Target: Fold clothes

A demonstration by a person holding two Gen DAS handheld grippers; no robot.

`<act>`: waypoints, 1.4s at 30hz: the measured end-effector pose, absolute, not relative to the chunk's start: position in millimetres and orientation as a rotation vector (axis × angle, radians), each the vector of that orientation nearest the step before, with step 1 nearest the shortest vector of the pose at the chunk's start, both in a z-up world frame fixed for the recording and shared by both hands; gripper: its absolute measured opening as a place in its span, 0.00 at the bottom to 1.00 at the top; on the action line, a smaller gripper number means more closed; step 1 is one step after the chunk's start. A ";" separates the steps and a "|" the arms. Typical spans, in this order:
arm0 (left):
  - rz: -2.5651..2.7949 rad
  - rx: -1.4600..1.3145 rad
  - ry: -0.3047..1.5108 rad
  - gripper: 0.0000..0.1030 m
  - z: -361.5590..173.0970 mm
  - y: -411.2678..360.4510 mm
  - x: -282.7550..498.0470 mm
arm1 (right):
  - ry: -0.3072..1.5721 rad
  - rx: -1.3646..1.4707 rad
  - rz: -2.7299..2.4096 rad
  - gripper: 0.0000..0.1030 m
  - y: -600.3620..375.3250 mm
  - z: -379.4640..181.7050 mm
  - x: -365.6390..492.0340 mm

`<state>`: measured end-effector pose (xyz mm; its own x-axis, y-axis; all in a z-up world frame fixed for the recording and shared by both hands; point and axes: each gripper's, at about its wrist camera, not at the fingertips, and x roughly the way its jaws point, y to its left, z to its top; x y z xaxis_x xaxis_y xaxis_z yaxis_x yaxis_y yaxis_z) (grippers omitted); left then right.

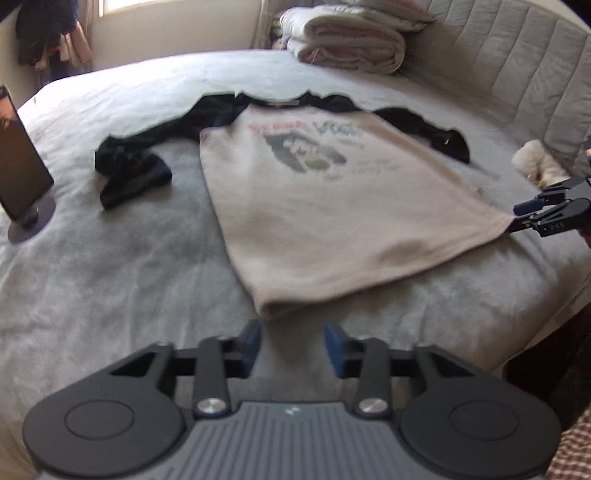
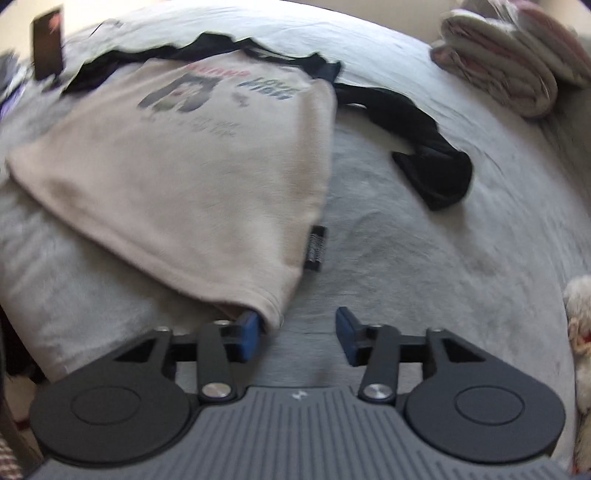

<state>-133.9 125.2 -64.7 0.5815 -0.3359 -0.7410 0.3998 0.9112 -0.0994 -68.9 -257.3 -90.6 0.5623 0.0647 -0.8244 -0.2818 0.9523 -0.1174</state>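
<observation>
A beige shirt [image 1: 332,206] with black sleeves and a printed picture lies flat, front up, on the grey bed [image 1: 110,277]. Its left sleeve [image 1: 133,166] is bunched; the right sleeve [image 1: 436,133] trails off to the side. My left gripper [image 1: 291,339] is open, just short of the near hem corner, with nothing between its pads. My right gripper [image 2: 297,328] is open too. The other hem corner of the shirt [image 2: 184,184] lies against its left pad, unpinched. The right gripper [image 1: 515,219] also shows at that corner in the left wrist view.
A folded duvet [image 1: 347,40] sits at the head of the bed by the padded headboard [image 1: 517,74]. A dark screen on a round stand [image 1: 18,158] is on the bed's left side. A plush toy [image 1: 539,162] lies on the right. Clothes [image 1: 48,33] hang by the window.
</observation>
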 end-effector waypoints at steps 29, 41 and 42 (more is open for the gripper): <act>-0.423 -0.032 0.744 0.70 -58.3 -6.3 129.7 | 0.840 -0.256 0.273 0.57 -314.3 -37.8 32.8; -0.364 -0.001 0.665 0.69 -81.1 -51.8 252.1 | 0.702 -0.444 0.255 0.44 -298.3 -79.5 136.7; -0.371 -0.004 0.661 0.69 -82.6 -55.4 259.3 | 0.695 -0.453 0.257 0.43 -297.6 -80.8 142.1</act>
